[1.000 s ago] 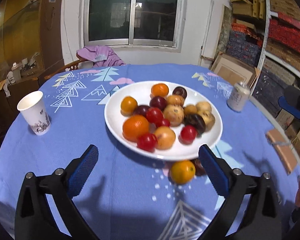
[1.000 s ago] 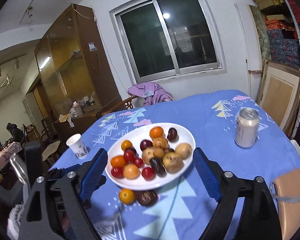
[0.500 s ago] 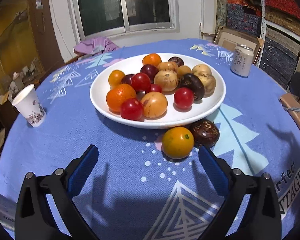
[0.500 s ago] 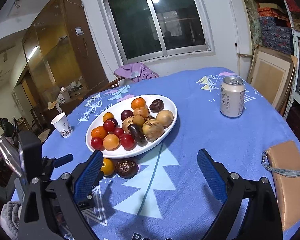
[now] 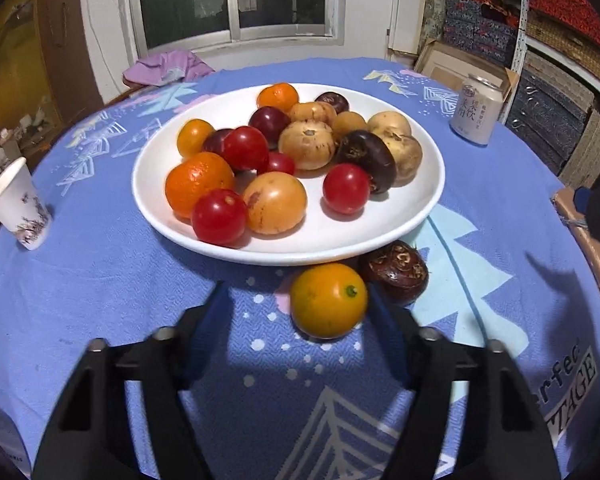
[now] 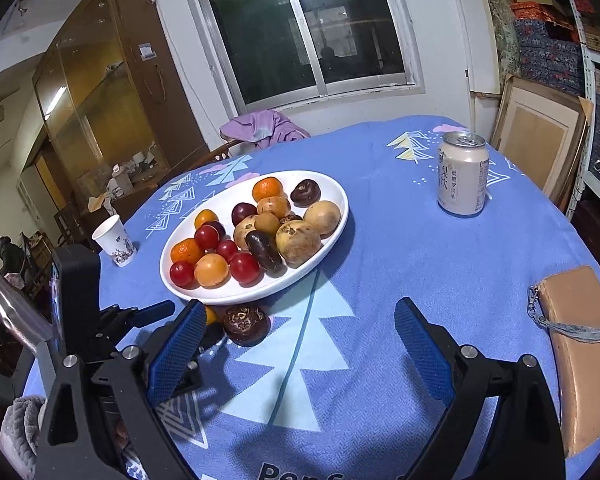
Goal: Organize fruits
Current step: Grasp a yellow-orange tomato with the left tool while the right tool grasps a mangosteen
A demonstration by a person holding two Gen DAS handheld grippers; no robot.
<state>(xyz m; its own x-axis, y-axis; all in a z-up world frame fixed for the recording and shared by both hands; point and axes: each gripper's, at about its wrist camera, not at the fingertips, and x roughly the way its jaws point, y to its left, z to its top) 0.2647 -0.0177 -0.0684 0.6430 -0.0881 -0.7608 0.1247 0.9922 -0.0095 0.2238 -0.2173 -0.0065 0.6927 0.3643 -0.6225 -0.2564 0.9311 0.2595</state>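
Orange [image 5: 328, 300] flanked by closing left claw [image 5: 296, 304] at lower centre.
No firm pad contact is seen; right claw [image 6: 296, 344] is held wide over bench [image 6: 400, 264].

Left gripper [image 5: 296, 300] jaws closing around orange [image 5: 328, 300].

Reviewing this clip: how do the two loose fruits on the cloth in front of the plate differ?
The orange fruit is smooth and bright with a small green stem spot; the dark brown fruit is dull, with a rough, curled crown on top. The orange fruit sits between the closing jaws of the left gripper; the dark brown fruit lies just outside them. Both rest on the blue tablecloth, against the rim of the white plate, not in it.
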